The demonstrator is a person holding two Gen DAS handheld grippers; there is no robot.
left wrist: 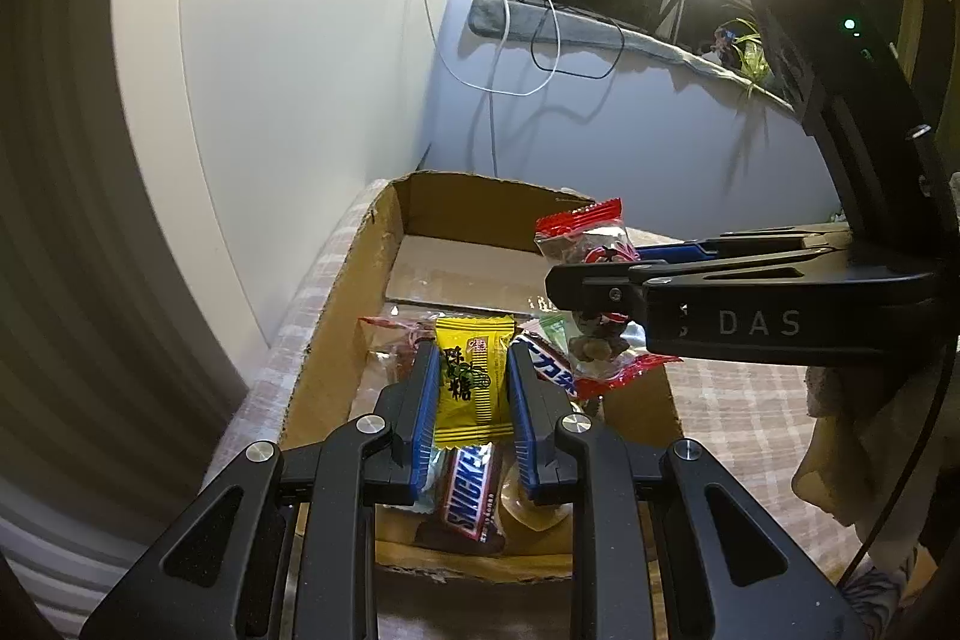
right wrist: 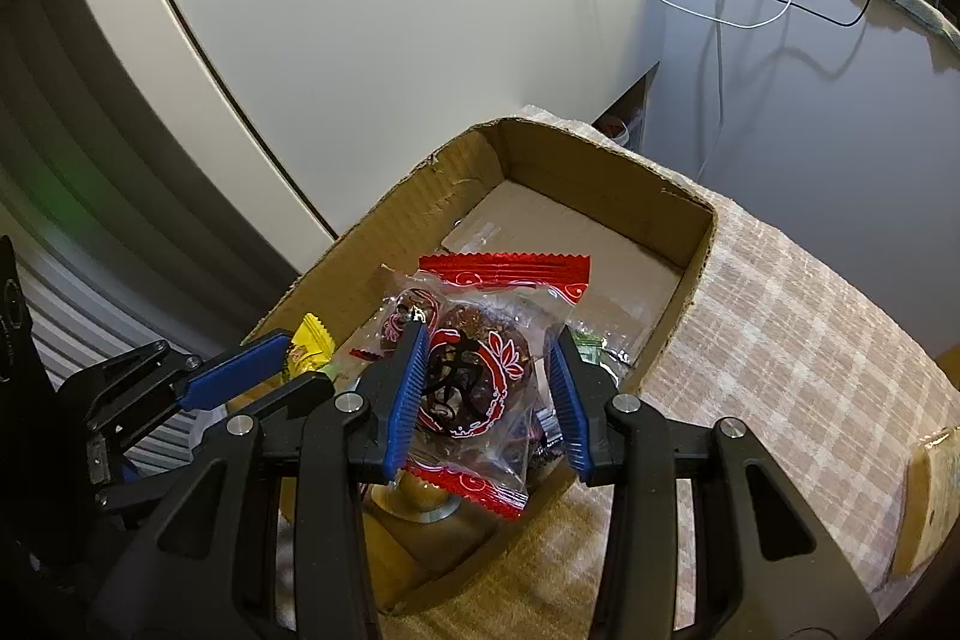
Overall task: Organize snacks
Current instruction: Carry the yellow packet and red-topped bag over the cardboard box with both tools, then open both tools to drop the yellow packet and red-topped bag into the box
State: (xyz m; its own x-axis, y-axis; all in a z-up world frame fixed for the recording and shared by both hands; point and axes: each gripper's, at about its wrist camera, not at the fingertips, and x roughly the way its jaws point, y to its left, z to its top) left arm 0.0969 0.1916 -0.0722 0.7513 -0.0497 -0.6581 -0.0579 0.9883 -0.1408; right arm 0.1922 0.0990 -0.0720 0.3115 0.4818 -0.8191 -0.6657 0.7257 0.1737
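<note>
1. Checked cloth (right wrist: 780, 340) covers the table; bare stretch to the right of the box, wall close on the left.
2. Cardboard box (left wrist: 336, 340) sits open-topped, torn rims. Far half of the floor bare; near half holds a Snickers bar (left wrist: 471, 490) plus other wrappers.
3. My right gripper (right wrist: 489, 370), over the box's near right corner, jaws part-way closed on the red-ended clear snack pack (right wrist: 474, 358); pack hangs w/ its lower end past the rim.
4. My left gripper (left wrist: 471, 382), above the near half, jaws narrow, pinching the yellow candy packet (left wrist: 471, 376) upright betw. the blue pads.
</note>
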